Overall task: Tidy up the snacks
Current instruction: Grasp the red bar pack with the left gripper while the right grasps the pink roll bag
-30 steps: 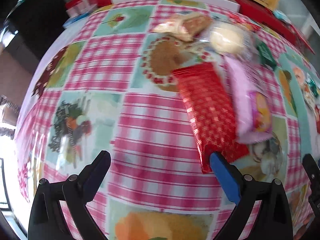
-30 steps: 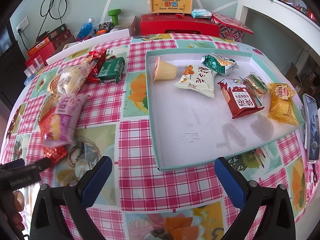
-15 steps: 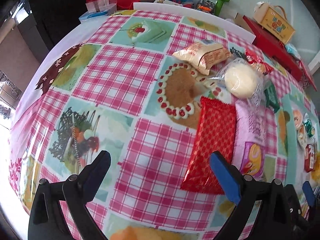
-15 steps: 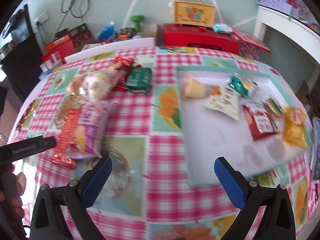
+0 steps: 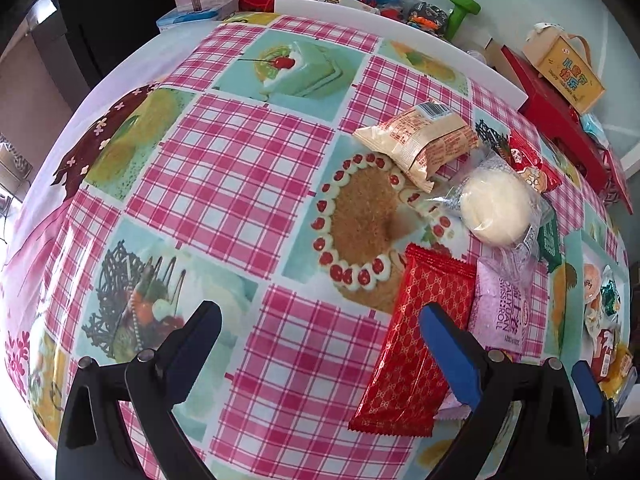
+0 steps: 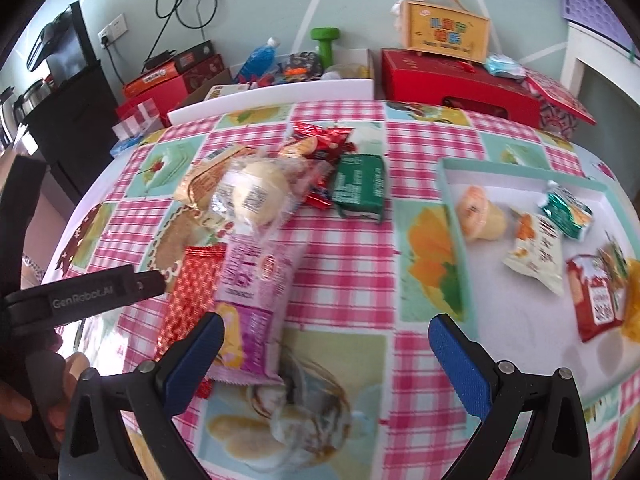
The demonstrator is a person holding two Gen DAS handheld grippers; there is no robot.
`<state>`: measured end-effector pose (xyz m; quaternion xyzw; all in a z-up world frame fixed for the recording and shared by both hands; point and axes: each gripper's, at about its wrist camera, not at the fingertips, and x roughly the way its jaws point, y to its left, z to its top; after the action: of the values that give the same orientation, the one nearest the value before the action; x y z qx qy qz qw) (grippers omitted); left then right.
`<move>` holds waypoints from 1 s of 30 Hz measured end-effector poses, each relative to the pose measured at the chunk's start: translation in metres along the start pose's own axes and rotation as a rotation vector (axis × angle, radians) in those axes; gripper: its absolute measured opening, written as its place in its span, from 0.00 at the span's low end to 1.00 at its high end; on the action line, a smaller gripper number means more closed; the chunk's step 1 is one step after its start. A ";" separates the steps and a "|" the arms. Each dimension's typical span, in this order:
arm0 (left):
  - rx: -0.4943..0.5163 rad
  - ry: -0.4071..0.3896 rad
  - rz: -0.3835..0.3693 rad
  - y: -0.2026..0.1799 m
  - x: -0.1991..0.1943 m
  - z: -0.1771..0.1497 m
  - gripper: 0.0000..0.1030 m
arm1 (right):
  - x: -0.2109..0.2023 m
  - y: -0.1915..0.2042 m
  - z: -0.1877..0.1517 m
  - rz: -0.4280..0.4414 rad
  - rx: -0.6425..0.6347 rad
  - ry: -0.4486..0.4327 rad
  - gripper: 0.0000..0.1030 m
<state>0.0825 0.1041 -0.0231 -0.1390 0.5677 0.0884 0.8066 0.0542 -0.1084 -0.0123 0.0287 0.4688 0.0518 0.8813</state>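
Loose snacks lie in a cluster on the checked tablecloth: a red foil pack [image 5: 416, 344] [image 6: 192, 292], a pink roll pack [image 5: 504, 312] [image 6: 256, 280], a clear-wrapped white bun [image 5: 496, 208] [image 6: 260, 196], a beige pack [image 5: 424, 140], a small red pack [image 6: 316, 144] and a green pack [image 6: 360, 188]. A teal-rimmed white tray [image 6: 452, 208] at the right holds several snacks. My left gripper [image 5: 320, 336] is open and empty, its right finger over the red foil pack. My right gripper [image 6: 326, 344] is open and empty, its left finger by the pink pack.
Red boxes [image 6: 460, 84], a yellow gift case [image 6: 444, 28], a green dumbbell [image 6: 326, 40], a blue bottle [image 6: 260, 56] and a white board [image 6: 272, 100] line the table's far edge. A black cabinet [image 6: 76, 104] stands at the left.
Both grippers have swung left across the table. The snack cluster has come toward the middle of the right view and the tray has slid right. Both stay open.
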 end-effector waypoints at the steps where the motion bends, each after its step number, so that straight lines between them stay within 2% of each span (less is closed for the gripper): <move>1: -0.002 0.001 0.001 -0.001 0.000 0.001 0.96 | 0.002 0.004 0.002 0.002 -0.006 0.000 1.00; 11: -0.054 0.020 0.022 0.010 0.014 0.032 0.96 | 0.026 0.033 0.007 -0.009 -0.081 0.029 0.99; 17: -0.048 0.037 0.016 0.011 0.020 0.037 0.96 | 0.039 0.030 0.004 -0.034 -0.074 0.062 0.95; 23: -0.002 0.037 -0.030 -0.007 0.017 0.028 0.96 | 0.041 0.013 0.005 -0.074 -0.037 0.074 0.94; 25: 0.016 0.045 -0.051 -0.014 0.017 0.026 0.96 | 0.041 0.010 0.005 -0.073 -0.029 0.078 0.89; 30: 0.062 0.066 -0.101 -0.036 0.018 0.021 0.96 | 0.043 0.001 0.004 -0.074 -0.003 0.094 0.83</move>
<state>0.1175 0.0766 -0.0289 -0.1451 0.5886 0.0254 0.7949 0.0817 -0.1020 -0.0452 0.0077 0.5102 0.0212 0.8598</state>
